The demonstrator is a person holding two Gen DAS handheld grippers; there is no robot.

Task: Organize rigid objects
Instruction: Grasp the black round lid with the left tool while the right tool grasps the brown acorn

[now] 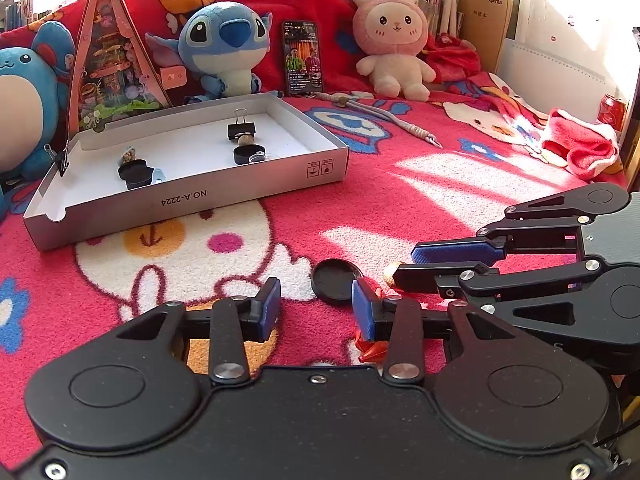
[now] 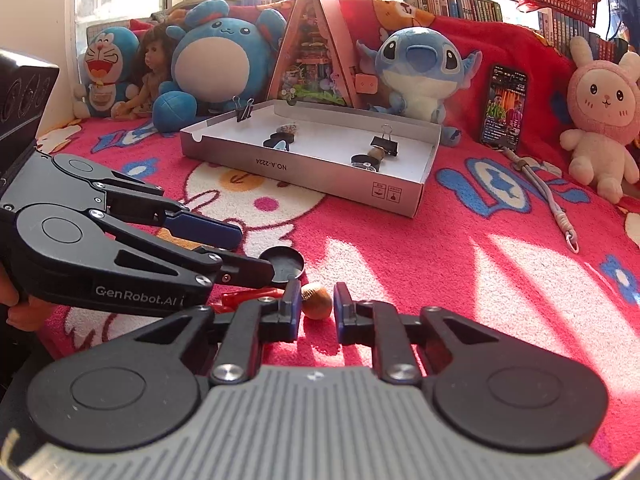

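A small brown nut-like object [image 2: 317, 303] lies on the red patterned blanket, and my right gripper [image 2: 318, 305] is shut on it, one pad against each side. In the left wrist view the same object [image 1: 391, 274] shows at the tip of the right gripper [image 1: 408, 264]. My left gripper [image 1: 316, 309] stands open with bare blanket between its pads. A black round cap [image 1: 336, 282] lies just beyond, beside its right fingertip. A red plastic piece [image 1: 372, 350] lies under that finger. The white shallow box [image 1: 200, 200] holds a binder clip [image 1: 241, 128], black caps and other small items.
Plush toys [image 1: 228, 48], a triangular display case [image 1: 112, 60] and a phone [image 1: 302, 56] line the back. A lanyard [image 1: 384, 114] lies right of the box. A red towel [image 1: 580, 148] and a can [image 1: 612, 110] are far right. A hand [image 2: 20, 310] holds the left gripper.
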